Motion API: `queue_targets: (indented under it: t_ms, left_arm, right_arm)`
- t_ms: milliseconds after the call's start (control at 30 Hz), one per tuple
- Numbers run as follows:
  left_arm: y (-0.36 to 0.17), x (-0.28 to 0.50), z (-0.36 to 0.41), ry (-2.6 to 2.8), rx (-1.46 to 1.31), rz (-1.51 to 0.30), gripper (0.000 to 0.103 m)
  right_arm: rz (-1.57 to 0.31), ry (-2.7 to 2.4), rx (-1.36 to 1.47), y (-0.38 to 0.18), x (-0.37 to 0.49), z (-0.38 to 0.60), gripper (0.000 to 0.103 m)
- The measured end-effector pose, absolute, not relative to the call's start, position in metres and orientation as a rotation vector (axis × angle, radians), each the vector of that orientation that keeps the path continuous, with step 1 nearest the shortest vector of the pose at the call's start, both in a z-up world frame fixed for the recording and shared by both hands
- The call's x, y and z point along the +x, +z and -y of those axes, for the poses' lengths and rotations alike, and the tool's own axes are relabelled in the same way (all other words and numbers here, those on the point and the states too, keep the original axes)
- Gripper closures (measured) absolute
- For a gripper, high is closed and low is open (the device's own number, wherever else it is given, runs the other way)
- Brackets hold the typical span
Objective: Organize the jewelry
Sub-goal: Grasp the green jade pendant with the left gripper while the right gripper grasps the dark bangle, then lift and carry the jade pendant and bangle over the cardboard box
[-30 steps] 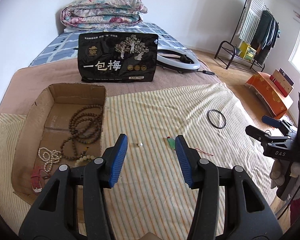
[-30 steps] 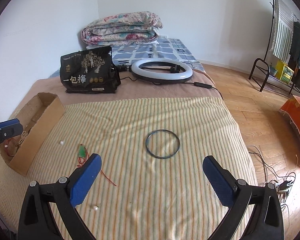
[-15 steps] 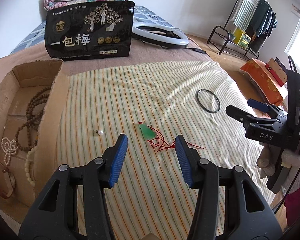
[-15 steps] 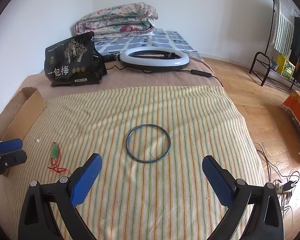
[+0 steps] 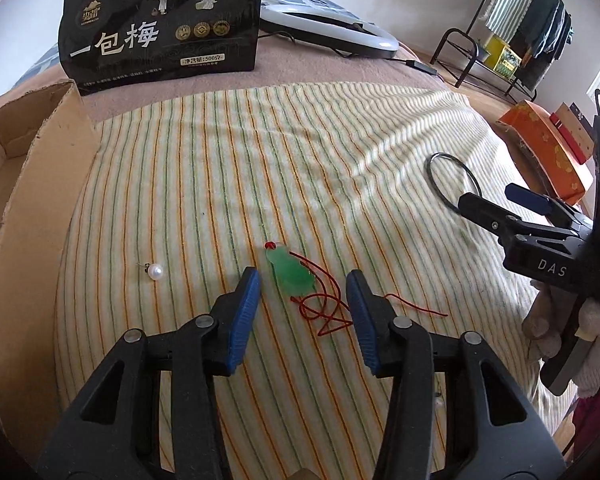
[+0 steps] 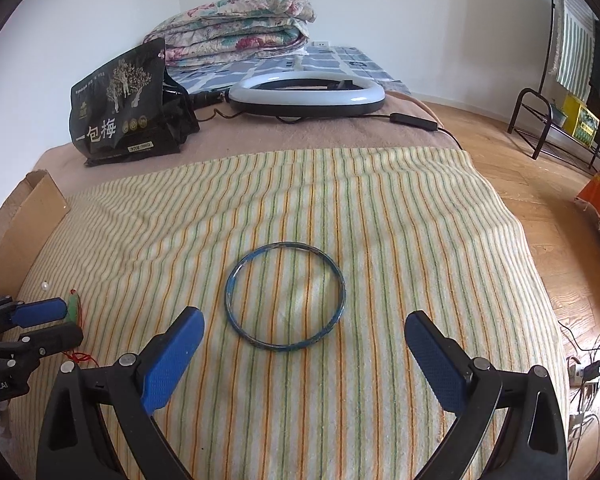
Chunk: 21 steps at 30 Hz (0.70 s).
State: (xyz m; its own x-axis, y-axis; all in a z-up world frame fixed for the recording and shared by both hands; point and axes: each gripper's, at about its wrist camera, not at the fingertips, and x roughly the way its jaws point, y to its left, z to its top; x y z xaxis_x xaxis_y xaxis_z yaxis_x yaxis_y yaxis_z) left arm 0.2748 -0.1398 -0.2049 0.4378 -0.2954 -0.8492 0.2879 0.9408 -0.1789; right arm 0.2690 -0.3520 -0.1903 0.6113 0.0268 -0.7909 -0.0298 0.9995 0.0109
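Note:
A green pendant [image 5: 290,274] on a red cord [image 5: 328,312] lies on the striped blanket. My left gripper [image 5: 304,280] is open, its blue pads on either side of the pendant's near end, just above it. A white pearl [image 5: 155,271] lies to the left. A dark blue bangle [image 6: 285,295] lies flat on the blanket, and my right gripper [image 6: 304,320] is open wide and empty just short of it. The bangle also shows in the left wrist view [image 5: 454,182], with the right gripper [image 5: 496,204] beside it.
A cardboard box [image 5: 24,184] stands at the left edge of the blanket. A black snack bag [image 5: 164,24] and a ring light [image 6: 306,94] sit at the back. Folded quilts [image 6: 240,24] lie behind. The blanket's right edge drops to a wooden floor.
My left gripper has moved forward and down from beside the box until its pads flank the green pendant. My right gripper has closed in on the bangle. Both stayed open.

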Motion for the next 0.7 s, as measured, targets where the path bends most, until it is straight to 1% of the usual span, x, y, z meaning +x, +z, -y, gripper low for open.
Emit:
queue_targets:
  t_ms: [67,200,367,400,433,467,533,700]
  left_arm:
    - [-0.206,0.277,0.141,-0.357,-0.005,-1.049,0.061]
    - [-0.209,0.281,0.142,-0.344,0.001,-1.036,0.074]
    - [-0.209,0.282,0.143,-0.336,0.016,-1.017,0.084]
    - [-0.209,0.282,0.143,-0.336,0.018,-1.015,0.088]
    - [-0.209,0.282,0.143,-0.338,0.019,-1.015,0.088]
    - [-0.21,0.283,0.144,-0.34,0.018,-1.015,0.088]
    - [-0.209,0.283,0.143,-0.343,0.017,-1.013,0.089]
    - [-0.208,0.281,0.142,-0.346,0.016,-1.014,0.089]
  right_arm:
    - [-0.922,0.04,-0.011,-0.194,0.273,0.35,0.002]
    - [-0.942,0.042,-0.033,-0.197,0.282,0.346,0.002]
    - [-0.989,0.045,-0.053,-0.205,0.294,0.342,0.002]
    - [-0.992,0.045,-0.053,-0.206,0.295,0.342,0.004]
    - [-0.99,0.045,-0.055,-0.205,0.295,0.341,0.01]
    - [-0.987,0.048,-0.056,-0.205,0.296,0.341,0.013]
    - [-0.982,0.059,-0.06,-0.203,0.296,0.339,0.027]
    - [-0.976,0.058,-0.074,-0.201,0.294,0.335,0.029]
